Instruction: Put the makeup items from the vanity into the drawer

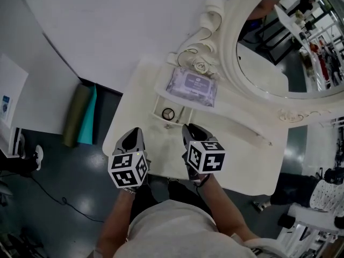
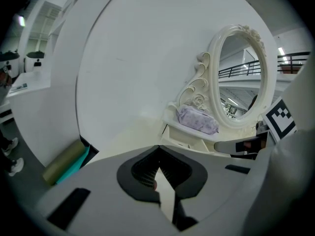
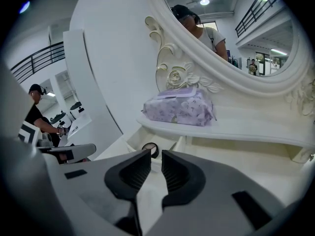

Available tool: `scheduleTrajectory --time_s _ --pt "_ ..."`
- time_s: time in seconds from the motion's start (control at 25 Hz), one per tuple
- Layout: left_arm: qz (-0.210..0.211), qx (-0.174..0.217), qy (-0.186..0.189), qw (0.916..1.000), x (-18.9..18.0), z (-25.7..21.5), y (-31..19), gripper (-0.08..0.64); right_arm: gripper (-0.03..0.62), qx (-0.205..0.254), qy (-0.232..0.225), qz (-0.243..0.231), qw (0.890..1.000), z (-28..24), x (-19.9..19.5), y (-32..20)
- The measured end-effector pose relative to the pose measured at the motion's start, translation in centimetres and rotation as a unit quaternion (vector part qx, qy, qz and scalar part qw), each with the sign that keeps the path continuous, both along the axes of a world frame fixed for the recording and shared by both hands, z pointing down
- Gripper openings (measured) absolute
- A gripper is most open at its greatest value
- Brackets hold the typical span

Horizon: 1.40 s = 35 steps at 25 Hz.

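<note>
A cream vanity point(image 1: 242, 160) carries a small open drawer point(image 1: 159, 102) under its low shelf. In the drawer lies a round dark-rimmed compact point(image 1: 168, 113), which the right gripper view shows as well point(image 3: 150, 149). A lilac wipes pack point(image 1: 192, 86) rests on the shelf above the drawer. My left gripper point(image 1: 135, 130) hovers over the vanity's near left part, with its jaws shut and empty point(image 2: 159, 147). My right gripper point(image 1: 188, 127) is just right of the drawer, pointing at it. Its jaws point(image 3: 156, 154) stand a little apart with nothing between them.
An oval mirror point(image 1: 290, 36) in an ornate cream frame rises at the back right. A white curved wall point(image 1: 118, 26) stands behind the vanity. An olive roll point(image 1: 75, 114) and a teal roll point(image 1: 88, 117) lean on the floor at the vanity's left.
</note>
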<state>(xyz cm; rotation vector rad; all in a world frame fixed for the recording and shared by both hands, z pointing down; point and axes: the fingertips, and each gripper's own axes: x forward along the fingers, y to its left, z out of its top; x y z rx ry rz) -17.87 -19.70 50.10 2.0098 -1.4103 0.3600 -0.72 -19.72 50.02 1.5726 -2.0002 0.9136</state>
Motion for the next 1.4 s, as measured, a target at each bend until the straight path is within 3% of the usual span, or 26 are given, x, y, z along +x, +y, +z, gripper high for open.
scheduleTrajectory --time_s 0.44,0.76,0.96,1.4 --pt "0.013 0.030 0.010 0.9994 0.7 -2.6 1.4 0.005 0.049 0.046 0.001 0.016 0.999 -3.1 0.6 1.9" --pt "0.060 0.055 0.013 0.9966 2.7 -4.7 2.2 0.005 0.029 0.086 -0.010 0.045 0.995 -5.2 1.7 3.9" --pt "0.084 0.062 0.007 0.9945 3.7 -5.4 2.3 0.006 0.025 0.086 -0.015 0.056 0.995 -5.1 1.9 5.0" --pt "0.096 0.063 0.004 0.9934 5.4 -5.5 2.7 0.005 0.023 0.084 -0.017 0.063 0.994 -4.9 3.8 6.3"
